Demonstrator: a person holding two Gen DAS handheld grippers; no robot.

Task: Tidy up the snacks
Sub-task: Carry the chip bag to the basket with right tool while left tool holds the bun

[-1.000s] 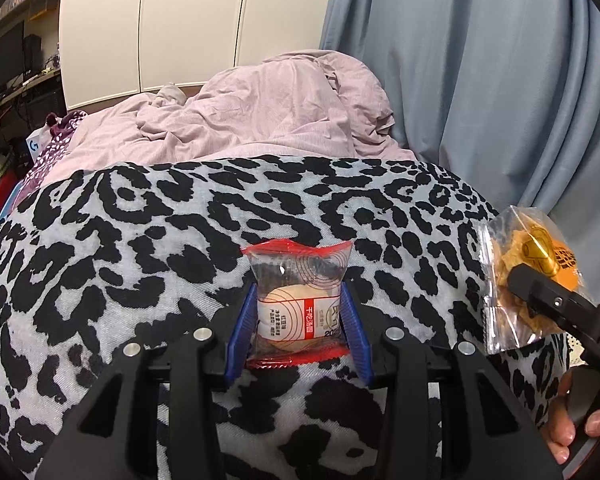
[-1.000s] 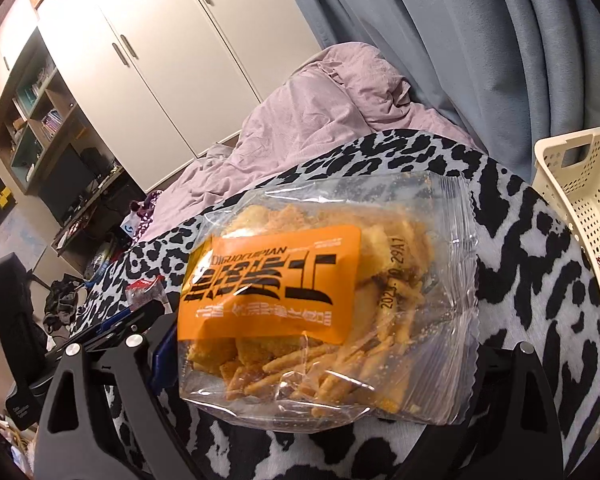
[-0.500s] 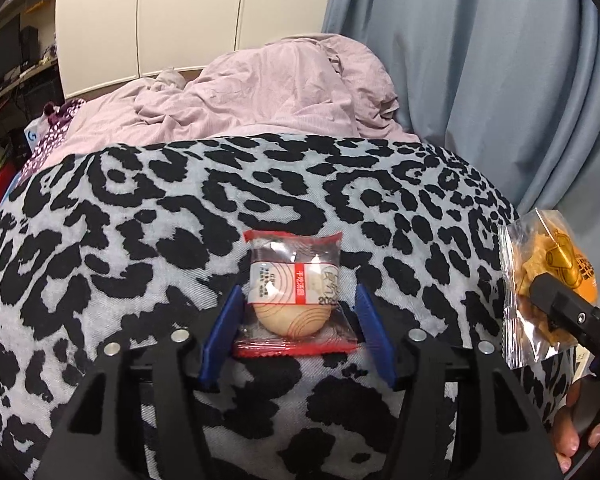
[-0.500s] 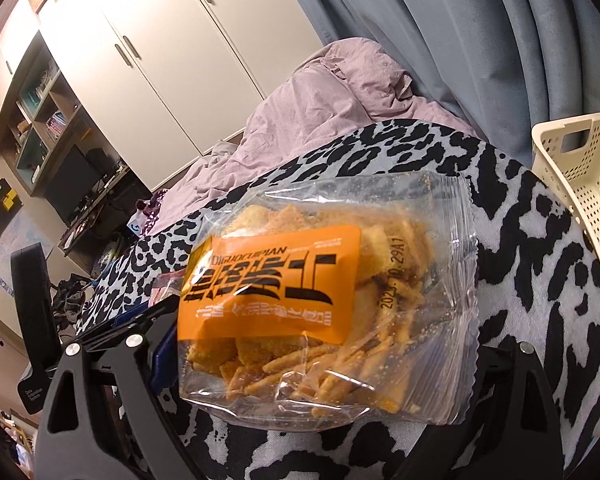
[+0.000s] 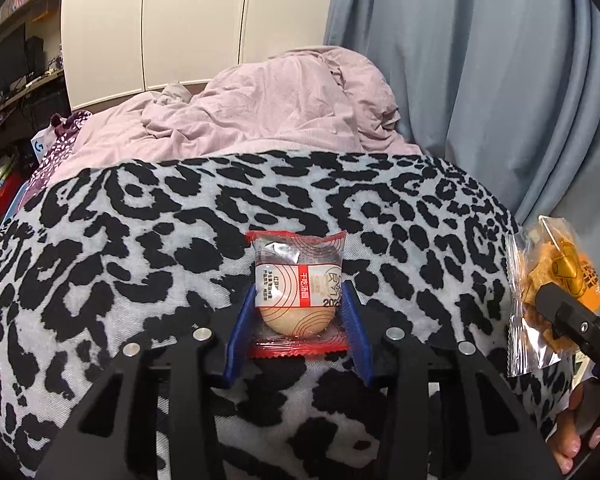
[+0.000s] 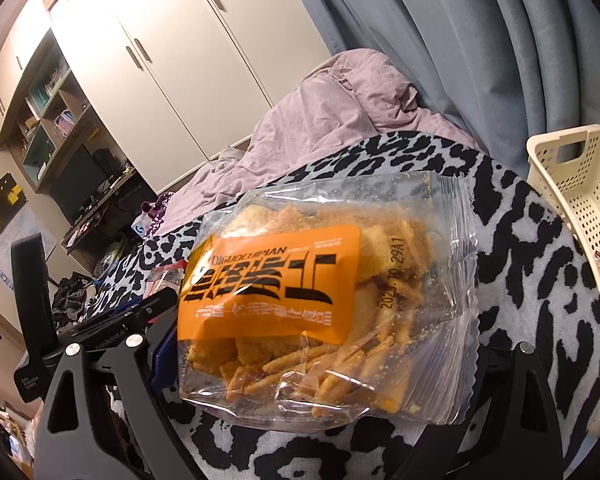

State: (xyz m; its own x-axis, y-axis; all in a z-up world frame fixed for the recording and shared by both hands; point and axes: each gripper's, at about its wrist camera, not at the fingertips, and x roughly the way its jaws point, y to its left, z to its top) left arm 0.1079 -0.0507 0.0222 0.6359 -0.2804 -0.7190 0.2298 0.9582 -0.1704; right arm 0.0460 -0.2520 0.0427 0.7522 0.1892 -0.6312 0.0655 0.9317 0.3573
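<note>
The left gripper (image 5: 298, 322) has just closed its blue pads back onto the small red-edged clear packet with a round bun (image 5: 299, 294), lifting it off the leopard-print blanket (image 5: 140, 240). The right gripper (image 6: 320, 368), spread wide, grips the clear bag of orange crisps (image 6: 328, 292) beside the cream perforated plastic basket (image 6: 572, 196), so both look ready to drop in.

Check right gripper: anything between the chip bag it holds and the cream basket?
Nothing visible. The chip bag sits in the right gripper; only bare leopard-print blanket lies between it and the basket at right.
</note>
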